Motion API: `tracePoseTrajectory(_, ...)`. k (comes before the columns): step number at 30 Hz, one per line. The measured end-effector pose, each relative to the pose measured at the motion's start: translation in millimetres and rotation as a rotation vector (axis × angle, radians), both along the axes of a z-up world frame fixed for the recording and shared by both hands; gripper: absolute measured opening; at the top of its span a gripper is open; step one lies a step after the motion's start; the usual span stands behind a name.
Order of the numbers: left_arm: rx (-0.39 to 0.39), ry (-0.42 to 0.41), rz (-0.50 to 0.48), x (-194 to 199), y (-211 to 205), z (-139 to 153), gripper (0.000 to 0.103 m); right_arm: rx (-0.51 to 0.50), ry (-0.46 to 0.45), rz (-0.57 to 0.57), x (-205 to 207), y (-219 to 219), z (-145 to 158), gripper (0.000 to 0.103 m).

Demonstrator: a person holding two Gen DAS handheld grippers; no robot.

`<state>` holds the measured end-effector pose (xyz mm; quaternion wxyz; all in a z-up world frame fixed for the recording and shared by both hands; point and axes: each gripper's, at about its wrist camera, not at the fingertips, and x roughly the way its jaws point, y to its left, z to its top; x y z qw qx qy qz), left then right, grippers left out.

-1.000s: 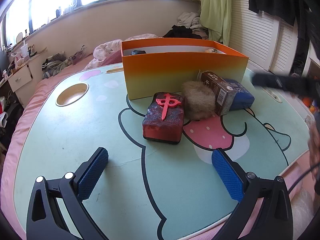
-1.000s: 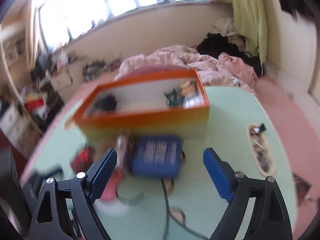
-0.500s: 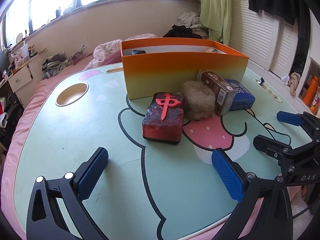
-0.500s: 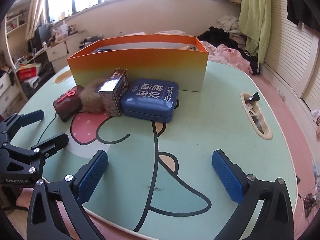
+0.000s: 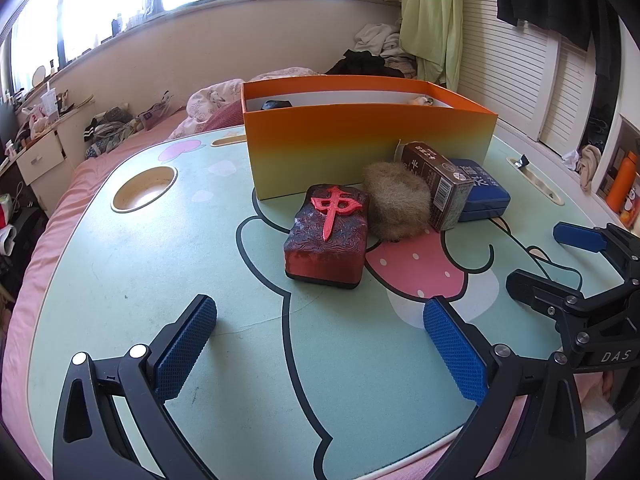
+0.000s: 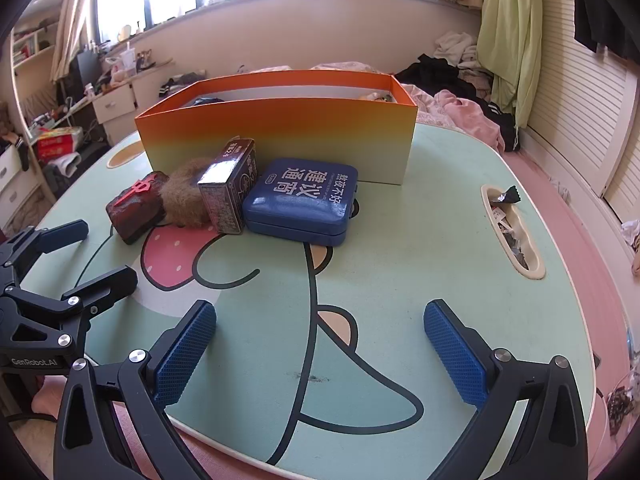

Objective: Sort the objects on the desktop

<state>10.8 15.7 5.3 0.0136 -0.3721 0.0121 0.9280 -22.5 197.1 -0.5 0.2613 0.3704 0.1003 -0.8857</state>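
Table (image 6: 420, 264), printed with a cartoon, is seen filling both views, with the orange box (image 6: 280, 136) at upper centre. Touching in a row before it are the blue case (image 6: 298, 200), brown carton (image 6: 228, 196), fur ball (image 6: 182, 196) and red tile (image 5: 328, 236). Left gripper (image 5: 320, 344) and right gripper (image 6: 320, 344) are held low in frame, jaws wide apart and empty, the right's having just been opening.

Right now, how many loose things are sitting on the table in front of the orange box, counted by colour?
Red: 1, the mahjong-tile block
Brown: 2, the furry ball and the small carton
Blue: 1, the flat case
Total: 4, all outside the orange box. Things inside the box are too hidden to count.
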Motion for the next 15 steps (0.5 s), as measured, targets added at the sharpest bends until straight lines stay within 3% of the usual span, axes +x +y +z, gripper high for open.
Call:
tracePoseTrajectory(11,0.022,-0.008,0.0,1.1,-5.1,3.7,0.102,-0.001,0.0,0.0,1.2,0.9,-0.5,0.103)
tracePoseTrajectory(14,0.122,-0.003,0.014,2.4,-18.7,19.7,0.082,-0.001,0.0,0.0,1.7,0.3,-0.3,0.103)
tracePoseTrajectory(15,0.167,-0.002,0.007,-0.2,-23.0,28.7,0.067,0.0,0.0,-0.001,1.3,-0.3,-0.2,0.103)
